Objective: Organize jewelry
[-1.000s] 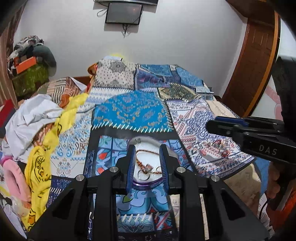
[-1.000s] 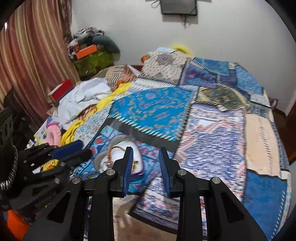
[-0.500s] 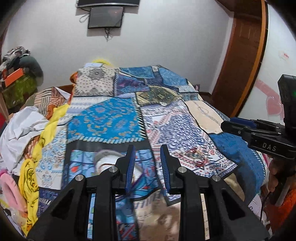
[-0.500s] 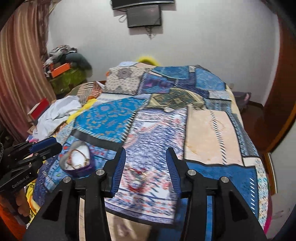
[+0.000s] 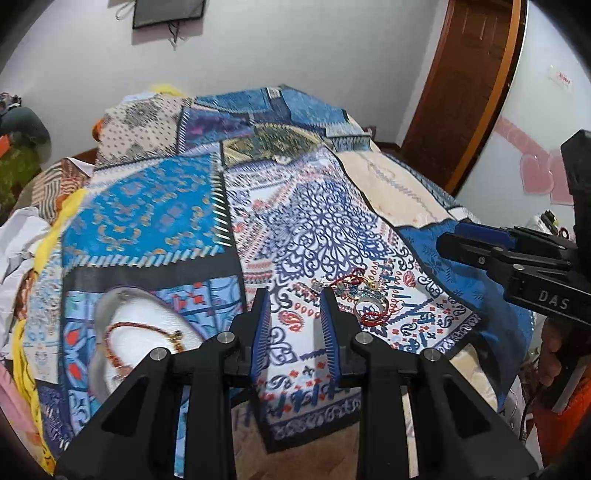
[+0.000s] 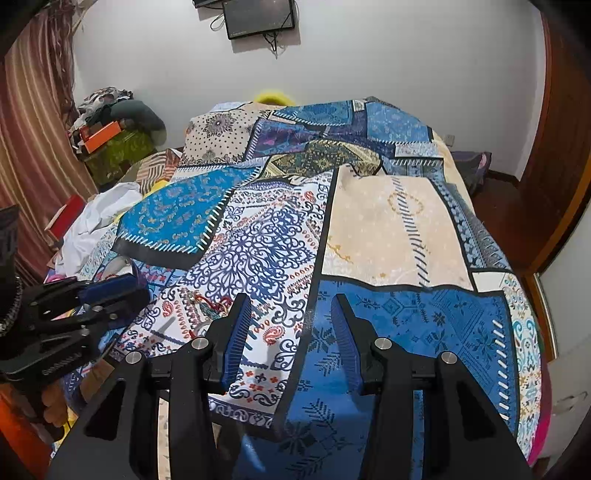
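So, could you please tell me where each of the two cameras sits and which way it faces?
Left wrist: sits on the left gripper, facing up the patchwork bedspread toward the wall screen; its open fingers show, and the right gripper at right.
Right wrist: sits on the right gripper, further right, facing the same way; its open fingers show, and the left gripper at left.
Shared: bedspread, screen, jewelry pile and white dish.

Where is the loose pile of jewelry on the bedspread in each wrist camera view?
Left wrist: jewelry pile right of centre, just past the left gripper.
Right wrist: jewelry pile lower left, partly hidden behind the right gripper.
Shared landmark: the wall screen at top.
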A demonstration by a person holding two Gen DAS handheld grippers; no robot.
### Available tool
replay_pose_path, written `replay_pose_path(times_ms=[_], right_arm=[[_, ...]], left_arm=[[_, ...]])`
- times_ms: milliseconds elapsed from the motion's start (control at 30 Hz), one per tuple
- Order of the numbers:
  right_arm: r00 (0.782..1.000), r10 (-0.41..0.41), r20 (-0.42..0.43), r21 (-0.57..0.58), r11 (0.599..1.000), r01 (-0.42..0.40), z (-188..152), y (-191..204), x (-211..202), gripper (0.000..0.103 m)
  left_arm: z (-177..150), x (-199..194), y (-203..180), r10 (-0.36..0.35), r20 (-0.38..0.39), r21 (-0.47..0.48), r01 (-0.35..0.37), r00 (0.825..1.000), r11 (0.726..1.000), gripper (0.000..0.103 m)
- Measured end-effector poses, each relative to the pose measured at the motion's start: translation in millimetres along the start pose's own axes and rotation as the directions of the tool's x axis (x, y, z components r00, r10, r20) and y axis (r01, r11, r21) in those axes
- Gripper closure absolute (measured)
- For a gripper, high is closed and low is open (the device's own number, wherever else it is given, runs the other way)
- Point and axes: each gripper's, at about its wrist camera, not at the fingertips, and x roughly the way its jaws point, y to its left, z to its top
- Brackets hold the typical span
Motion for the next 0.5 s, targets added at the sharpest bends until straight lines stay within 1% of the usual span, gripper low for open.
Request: replay_pose_path(times_ms=[200,333,367,433,467,500], right_arm=[[1.000,0.027,-0.015,0.013,1.000,-0.026,-1,-7,9,0.062],[0.999,0.044,-0.028,0.015,0.999,-0.044,-3,-9,14,0.062],[0.998,0.047,-0.031,0.015,0.999,-0.046,-3,-9,15,0.062],[0.998,0.055,-0.036,0.016,0.998,-0.054,-4,-9,17,0.062],[0.998,0.058,-0.039,0.016,0.998,-0.058,-4,-9,17,0.062],[0.997,0.061,-0.042,0.015,0.998,-0.061,-4,-8,18,0.062]], left_arm=[[3,25,-4,-0.004,-0.034,0.007,0.004,0.999,1.000,0.076],[7,33,-7,-0.002,-0.028,0.012,0.002,1.000,1.000,0.079],[8,34,-7,-0.004,-0.027,0.014,0.005,1.000,1.000,0.081],[10,38,-9,-0.010,-0.026,0.018,0.010,1.000,1.000,0.093],[10,39,-10,-0.020,-0.028,0.018,0.020,0.999,1.000,0.096],[10,40,-10,-0.023,-0.026,0.018,0.023,0.999,1.000,0.096]])
